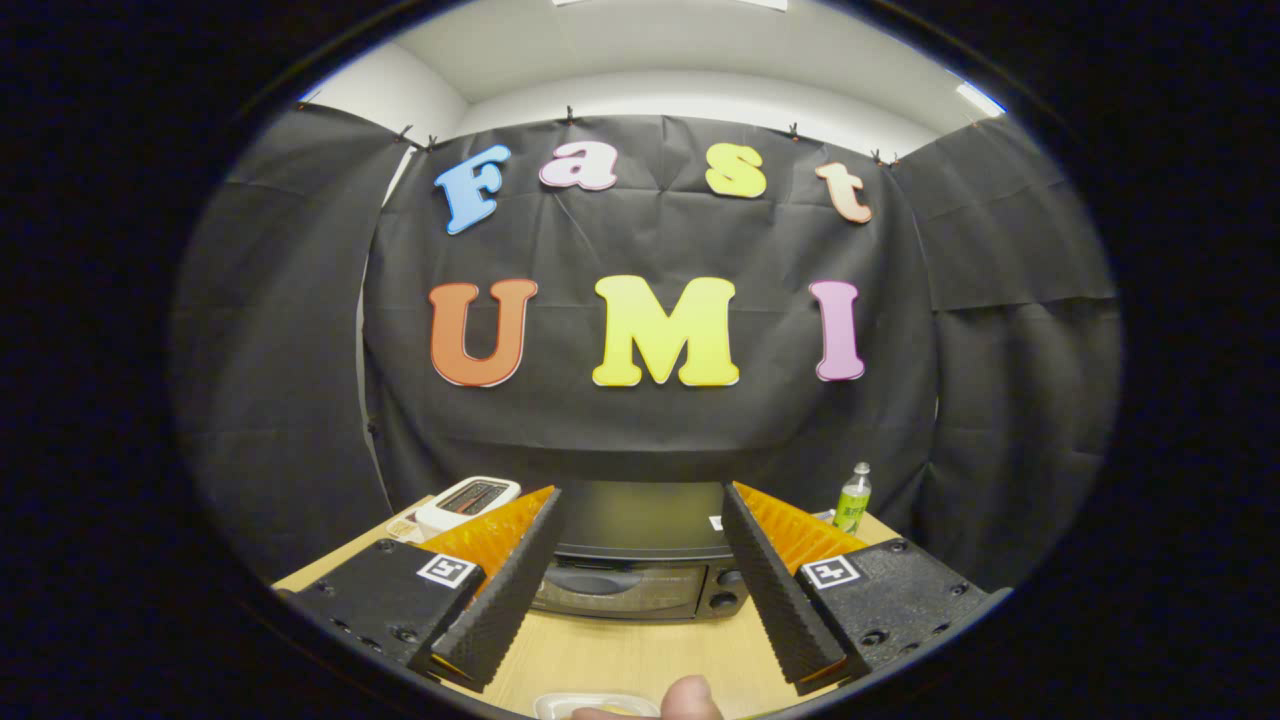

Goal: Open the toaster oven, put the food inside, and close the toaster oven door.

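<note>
A black toaster oven (640,560) stands on the wooden table (640,655) beyond my fingers, its glass door shut and two knobs at its right. My gripper (640,500) is held high above the table, open wide, nothing between its fingers. The oven shows through the gap between them. Close below me, a pale plate or container rim (595,705) with something yellowish on it peeks in, next to a person's fingertip (690,697). What the food is, I cannot tell.
A white pop-up toaster (467,503) sits at the back left of the table, left of the oven. A green bottle (853,498) stands at the back right. Black cloth walls close in the booth behind and at both sides.
</note>
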Demonstrator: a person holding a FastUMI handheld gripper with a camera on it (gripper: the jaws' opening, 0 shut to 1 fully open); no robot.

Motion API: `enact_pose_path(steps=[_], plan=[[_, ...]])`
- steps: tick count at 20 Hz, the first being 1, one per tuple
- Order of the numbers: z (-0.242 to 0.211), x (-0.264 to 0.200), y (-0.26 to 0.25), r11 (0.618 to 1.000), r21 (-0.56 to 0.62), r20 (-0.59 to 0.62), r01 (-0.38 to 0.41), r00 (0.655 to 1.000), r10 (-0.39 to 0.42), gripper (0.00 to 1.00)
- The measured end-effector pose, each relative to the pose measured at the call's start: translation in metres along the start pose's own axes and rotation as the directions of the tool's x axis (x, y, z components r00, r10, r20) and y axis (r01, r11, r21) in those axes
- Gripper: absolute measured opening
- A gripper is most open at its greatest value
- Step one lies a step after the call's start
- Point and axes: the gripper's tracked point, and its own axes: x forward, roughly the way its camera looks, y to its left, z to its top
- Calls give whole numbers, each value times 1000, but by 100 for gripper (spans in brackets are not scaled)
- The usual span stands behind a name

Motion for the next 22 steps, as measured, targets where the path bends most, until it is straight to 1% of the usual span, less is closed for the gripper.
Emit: enact_pose_path(steps=[5,8,10,16,18,19,20,21,22], plan=[[-36,78,10,1000,-23,-43,0,999,-1,100],[-68,112,23,999,-33,-68,-6,998,4,100],[-90,125,30,999,-43,-94,-9,996,5,100],[-146,130,50,998,-45,-167,-39,986,31,100],[-145,127,48,999,-48,-142,-18,990,11,100],[-159,128,48,999,-38,-185,-17,983,10,100],[-160,127,48,1000,8,-154,-15,988,16,100],[-158,125,48,999,42,-148,-15,989,21,100],[-161,125,51,999,30,-130,-21,991,25,100]])
